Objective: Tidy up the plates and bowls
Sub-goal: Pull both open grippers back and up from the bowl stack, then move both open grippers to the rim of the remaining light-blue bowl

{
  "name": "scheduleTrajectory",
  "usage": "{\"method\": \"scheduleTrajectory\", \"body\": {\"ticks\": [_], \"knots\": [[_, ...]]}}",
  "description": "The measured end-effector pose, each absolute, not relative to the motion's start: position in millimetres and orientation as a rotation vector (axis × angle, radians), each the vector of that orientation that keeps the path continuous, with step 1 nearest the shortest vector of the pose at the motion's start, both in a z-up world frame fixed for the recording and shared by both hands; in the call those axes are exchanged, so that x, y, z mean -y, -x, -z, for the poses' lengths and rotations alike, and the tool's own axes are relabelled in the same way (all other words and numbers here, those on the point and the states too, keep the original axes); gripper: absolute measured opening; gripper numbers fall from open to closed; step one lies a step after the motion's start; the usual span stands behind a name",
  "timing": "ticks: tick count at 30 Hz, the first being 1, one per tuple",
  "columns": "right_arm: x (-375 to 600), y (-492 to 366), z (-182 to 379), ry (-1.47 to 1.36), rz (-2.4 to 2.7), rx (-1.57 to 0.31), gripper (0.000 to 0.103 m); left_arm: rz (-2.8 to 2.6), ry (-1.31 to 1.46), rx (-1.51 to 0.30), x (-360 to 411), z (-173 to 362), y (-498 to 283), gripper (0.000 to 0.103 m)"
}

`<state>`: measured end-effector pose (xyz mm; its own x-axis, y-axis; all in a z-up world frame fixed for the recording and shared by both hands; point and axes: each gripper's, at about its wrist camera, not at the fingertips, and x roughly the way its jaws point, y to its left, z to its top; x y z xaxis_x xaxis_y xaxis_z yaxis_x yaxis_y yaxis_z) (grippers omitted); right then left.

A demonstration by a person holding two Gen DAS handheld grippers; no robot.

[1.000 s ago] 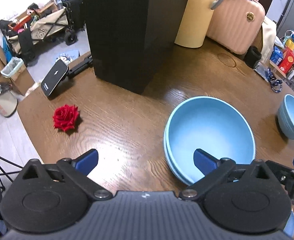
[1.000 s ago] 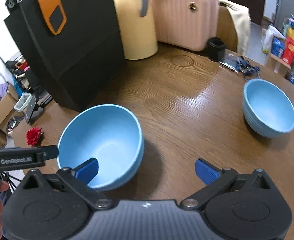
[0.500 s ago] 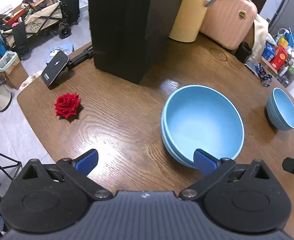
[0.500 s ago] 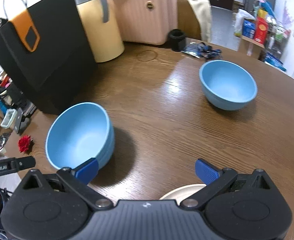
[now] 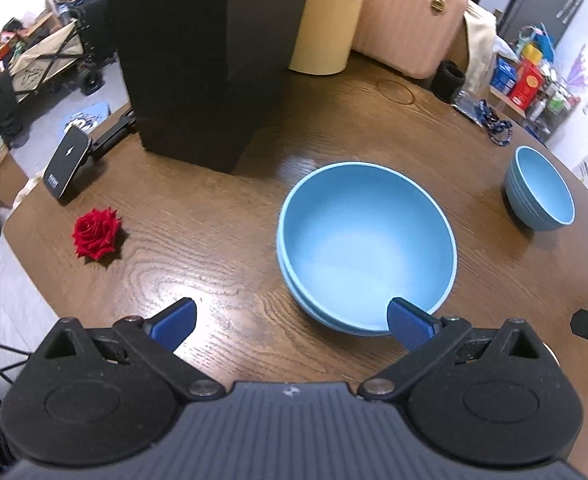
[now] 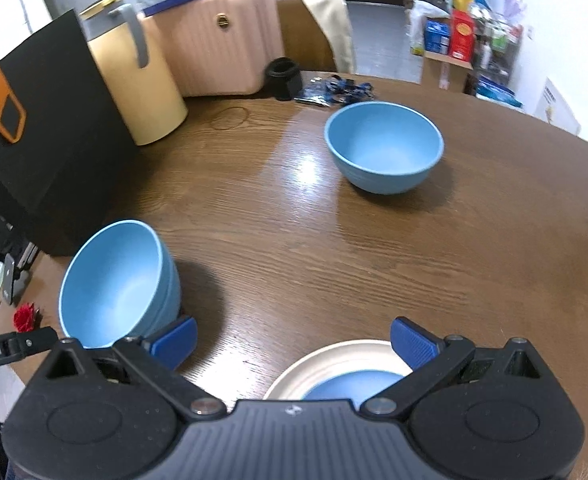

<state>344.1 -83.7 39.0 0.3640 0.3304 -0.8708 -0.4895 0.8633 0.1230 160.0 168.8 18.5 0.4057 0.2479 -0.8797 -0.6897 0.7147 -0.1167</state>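
Two light blue bowls nested in a stack (image 5: 366, 246) (image 6: 118, 284) rest on the round wooden table (image 5: 222, 216). A single blue bowl (image 5: 540, 188) (image 6: 384, 146) stands farther off to the right. A cream plate with a blue dish on it (image 6: 346, 368) lies at the near edge in the right wrist view, just below the right gripper (image 6: 292, 342), which is open and empty. My left gripper (image 5: 292, 322) is open too, held back above the near side of the stack, its right fingertip over the rim.
A tall black paper bag (image 5: 202, 52) stands behind the stack, with a yellow bin (image 5: 326, 16) and a pink suitcase (image 5: 410, 28) beyond. A red rose (image 5: 96, 234) and a phone on a stand (image 5: 68, 162) lie at the left table edge. A lanyard (image 6: 334, 88) lies at the back.
Both grippers have pulled back and up from the stacked bowls. The right view has swung right, bringing the cream plate and the far bowl further into sight.
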Motion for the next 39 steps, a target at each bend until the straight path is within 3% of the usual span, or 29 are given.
{"method": "scheduleTrajectory", "body": {"ticks": [21,39], "knots": [[122,-304,-47,0.065,-0.301,-1.053,0.103,-0.403,0.401,-0.98,-163,-31,-188,0.103],[142,-335,-81,0.048,-0.198,-1.015,0.103,-0.294,0.347,-0.918,-138,-74,-240,0.103]]}}
